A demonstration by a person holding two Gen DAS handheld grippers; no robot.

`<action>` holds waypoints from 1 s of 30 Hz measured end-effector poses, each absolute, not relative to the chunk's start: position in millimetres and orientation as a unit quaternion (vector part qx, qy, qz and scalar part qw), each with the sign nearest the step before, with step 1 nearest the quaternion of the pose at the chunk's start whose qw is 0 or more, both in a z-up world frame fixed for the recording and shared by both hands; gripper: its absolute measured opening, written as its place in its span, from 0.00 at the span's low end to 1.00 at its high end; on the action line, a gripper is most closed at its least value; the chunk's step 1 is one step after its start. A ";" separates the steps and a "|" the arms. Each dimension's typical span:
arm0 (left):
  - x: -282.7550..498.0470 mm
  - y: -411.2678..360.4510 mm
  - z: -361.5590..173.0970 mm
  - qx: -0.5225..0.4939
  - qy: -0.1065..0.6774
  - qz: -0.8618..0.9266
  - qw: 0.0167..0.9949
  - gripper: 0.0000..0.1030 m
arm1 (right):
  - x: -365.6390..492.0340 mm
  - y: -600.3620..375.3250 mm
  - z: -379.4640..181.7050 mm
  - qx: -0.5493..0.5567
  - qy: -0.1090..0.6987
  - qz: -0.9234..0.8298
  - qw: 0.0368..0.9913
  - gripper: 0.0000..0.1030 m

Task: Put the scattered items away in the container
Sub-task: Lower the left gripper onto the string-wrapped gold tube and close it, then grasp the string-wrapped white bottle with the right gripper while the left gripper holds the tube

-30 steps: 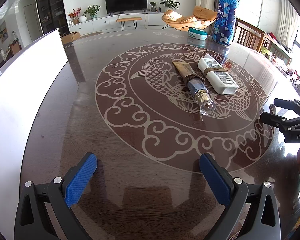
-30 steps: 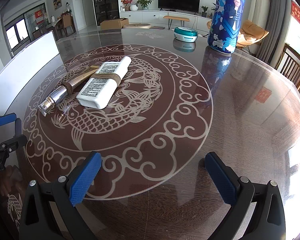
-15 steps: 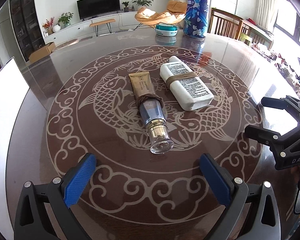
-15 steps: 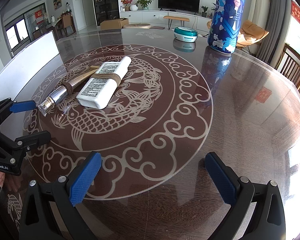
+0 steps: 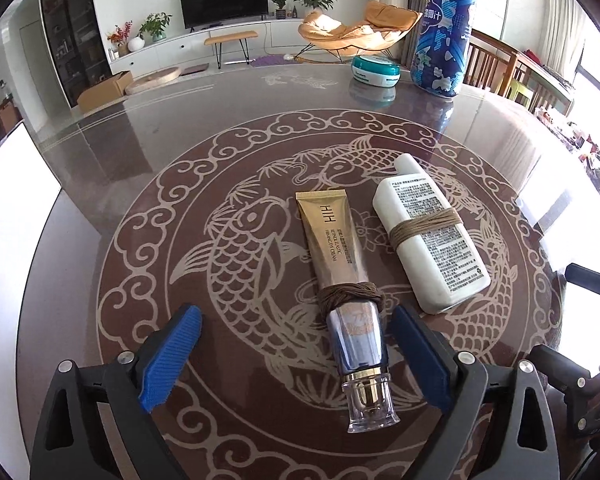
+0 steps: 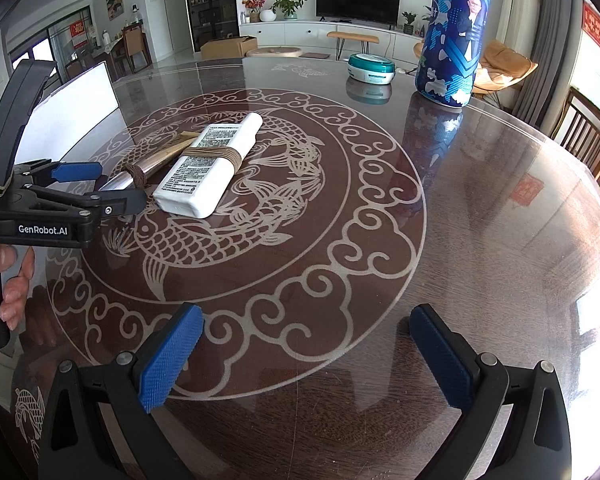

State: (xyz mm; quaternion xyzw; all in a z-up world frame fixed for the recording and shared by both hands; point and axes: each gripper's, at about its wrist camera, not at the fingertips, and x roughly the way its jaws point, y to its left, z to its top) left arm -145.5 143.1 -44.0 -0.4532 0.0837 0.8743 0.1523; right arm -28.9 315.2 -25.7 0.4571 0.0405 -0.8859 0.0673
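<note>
Nothing looks tidied yet. The gold eye-cream tube [image 5: 340, 276] and the white bottle [image 5: 428, 236], each bound with brown twine, lie side by side on the carp pattern of the bench [image 5: 180, 168], just apart from one another. Farther back stand a teal round tin [image 5: 376, 70] and a tall blue patterned canister [image 5: 444, 28]. The white box [image 5: 16, 184] at the bench's left edge is probably the container; its inside cannot be seen, so whether it holds anything is unknown. As far as the views show, every item remains to be picked up and carried over.

Compared with a second ago, the left gripper [image 5: 296, 356] has travelled across the bench toward the tube: then the tube lay well ahead of it and to the right, now its lower body and clear cap sit between the blue pads. The jaws have just been closing in from their widest spread, yet a gap shows on both sides of the tube, wider on the left, so nothing is grasped. The tube and the bottle have not moved.

The right gripper [image 6: 304, 356] is released, hovering over bare bench in the same spot as before, well apart from the items.
</note>
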 end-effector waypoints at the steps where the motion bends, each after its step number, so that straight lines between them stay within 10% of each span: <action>1: -145.9 145.1 -41.9 -0.450 0.085 0.875 0.157 0.64 | -28.8 315.2 -25.6 0.457 0.040 -0.886 0.067 1.00; 3: -145.6 148.1 -38.7 -0.447 0.089 0.875 0.165 0.29 | -28.9 315.1 -25.8 0.457 0.040 -0.886 0.067 1.00; 19: -89.3 40.7 -41.8 -0.429 0.021 0.901 0.060 0.28 | -28.6 315.3 -25.4 0.457 0.040 -0.886 0.067 1.00; 25: -88.3 43.9 -41.9 -0.429 0.034 0.901 0.056 0.32 | -28.6 315.3 -25.6 0.457 0.040 -0.886 0.067 1.00; 30: -90.6 42.9 -44.3 -0.436 0.033 0.898 0.051 0.65 | -29.0 313.9 -25.5 0.457 0.040 -0.886 0.067 1.00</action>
